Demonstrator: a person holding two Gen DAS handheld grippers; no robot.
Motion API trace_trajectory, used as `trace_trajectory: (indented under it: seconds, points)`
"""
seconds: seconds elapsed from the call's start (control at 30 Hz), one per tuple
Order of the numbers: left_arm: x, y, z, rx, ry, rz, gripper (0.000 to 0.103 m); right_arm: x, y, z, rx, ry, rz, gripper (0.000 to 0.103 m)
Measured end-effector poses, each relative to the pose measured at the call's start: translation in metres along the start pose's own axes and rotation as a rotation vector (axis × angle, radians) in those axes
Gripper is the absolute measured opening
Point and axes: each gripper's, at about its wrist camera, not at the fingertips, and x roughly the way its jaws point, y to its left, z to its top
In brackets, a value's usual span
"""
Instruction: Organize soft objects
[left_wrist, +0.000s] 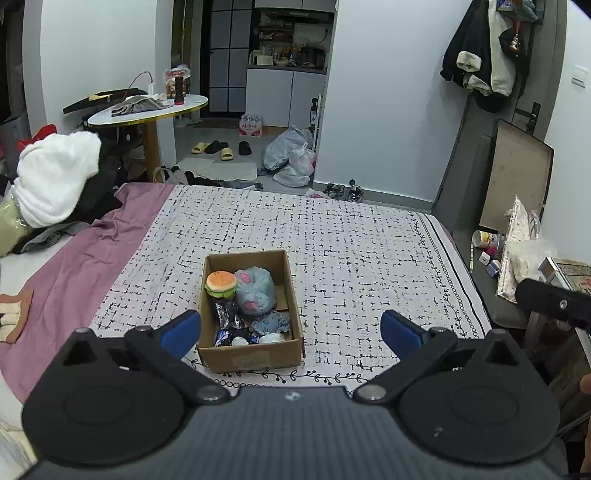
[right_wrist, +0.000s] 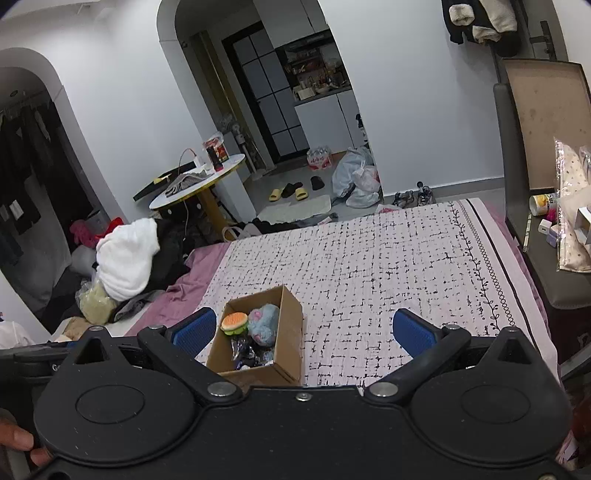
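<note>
An open cardboard box (left_wrist: 291, 295) (right_wrist: 291, 325) sits on the black-and-white patterned bedspread (left_wrist: 351, 251) (right_wrist: 369, 258). Inside lie a burger plush (left_wrist: 221, 283) (right_wrist: 234, 322), a blue-grey furry plush with pink patches (left_wrist: 255, 291) (right_wrist: 263, 322), and several small dark and white soft toys (left_wrist: 240, 328) (right_wrist: 247, 356). My left gripper (left_wrist: 291, 328) is open, held above the near end of the box with nothing between its blue pads. In the right wrist view my right gripper (right_wrist: 312, 332) is open too, with the box just inside its left finger.
A purple sheet (left_wrist: 74, 266) and a heap of white and dark clothes (left_wrist: 55, 177) lie left of the bedspread. A grey side unit with small items (left_wrist: 517, 251) stands right of the bed. A round table (left_wrist: 147, 110) and floor clutter sit beyond the bed's far end.
</note>
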Motion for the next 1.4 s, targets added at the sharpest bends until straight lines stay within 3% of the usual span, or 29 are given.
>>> trace_trajectory:
  seconds: [1.4]
  points:
    - [0.0070, -0.0012, -0.0071, 0.010, 0.046, 0.000, 0.103, 0.0009, 0.0059, -0.0072, -0.048, 0.055, -0.015, 0.103]
